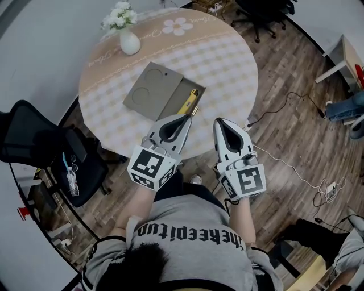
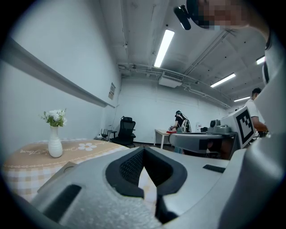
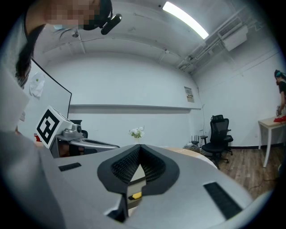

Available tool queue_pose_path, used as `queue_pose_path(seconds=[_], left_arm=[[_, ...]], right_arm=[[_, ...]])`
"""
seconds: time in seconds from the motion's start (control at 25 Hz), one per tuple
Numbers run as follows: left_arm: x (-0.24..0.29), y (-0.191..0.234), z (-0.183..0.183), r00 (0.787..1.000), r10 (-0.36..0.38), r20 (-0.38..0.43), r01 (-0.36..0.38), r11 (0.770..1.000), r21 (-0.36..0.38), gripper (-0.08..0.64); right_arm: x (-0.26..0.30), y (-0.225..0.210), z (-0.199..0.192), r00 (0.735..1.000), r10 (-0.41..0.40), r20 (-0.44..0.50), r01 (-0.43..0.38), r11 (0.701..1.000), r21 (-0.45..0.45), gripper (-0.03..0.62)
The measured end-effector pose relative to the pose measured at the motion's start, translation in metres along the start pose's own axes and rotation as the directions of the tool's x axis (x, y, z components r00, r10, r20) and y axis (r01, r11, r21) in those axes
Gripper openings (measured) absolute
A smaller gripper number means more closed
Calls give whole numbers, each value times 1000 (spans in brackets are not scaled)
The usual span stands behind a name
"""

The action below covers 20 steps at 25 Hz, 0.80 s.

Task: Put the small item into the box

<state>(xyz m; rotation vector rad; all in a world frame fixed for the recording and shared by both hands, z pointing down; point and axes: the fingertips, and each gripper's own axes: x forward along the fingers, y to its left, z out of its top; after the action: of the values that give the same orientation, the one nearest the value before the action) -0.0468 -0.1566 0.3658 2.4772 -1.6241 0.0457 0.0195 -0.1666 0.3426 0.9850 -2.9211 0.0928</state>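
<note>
An open grey-brown box (image 1: pixel 152 90) lies on the round table (image 1: pixel 227 62), its lid flat with two round recesses. A small yellow item (image 1: pixel 190 102) lies in the narrow tray along the box's right side. My left gripper (image 1: pixel 186 115) is shut and empty, its tip just short of the item's near end. Beside it on the right, over the table's near edge, my right gripper (image 1: pixel 219 121) is also shut and empty. In the left gripper view the jaws (image 2: pixel 144 149) meet over the tablecloth. Below the closed jaws (image 3: pixel 140 146) of the right gripper view, a bit of the yellow item (image 3: pixel 135 195) shows.
A white vase of flowers (image 1: pixel 128 40) stands at the table's far left. A black office chair (image 1: pixel 51 153) stands left of the table and another (image 1: pixel 261 14) beyond it. Cables (image 1: pixel 296 170) trail over the wood floor on the right. A person (image 2: pixel 180 121) stands at a far desk.
</note>
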Motion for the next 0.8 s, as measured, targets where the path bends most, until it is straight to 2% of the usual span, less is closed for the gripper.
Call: queue_pose_path(seconds=[0.8], left_arm=[[-39, -48, 21, 990, 40, 138, -40, 999, -7, 15]], right_arm=[[-45, 20, 8, 994, 100, 34, -99, 994, -43, 6]])
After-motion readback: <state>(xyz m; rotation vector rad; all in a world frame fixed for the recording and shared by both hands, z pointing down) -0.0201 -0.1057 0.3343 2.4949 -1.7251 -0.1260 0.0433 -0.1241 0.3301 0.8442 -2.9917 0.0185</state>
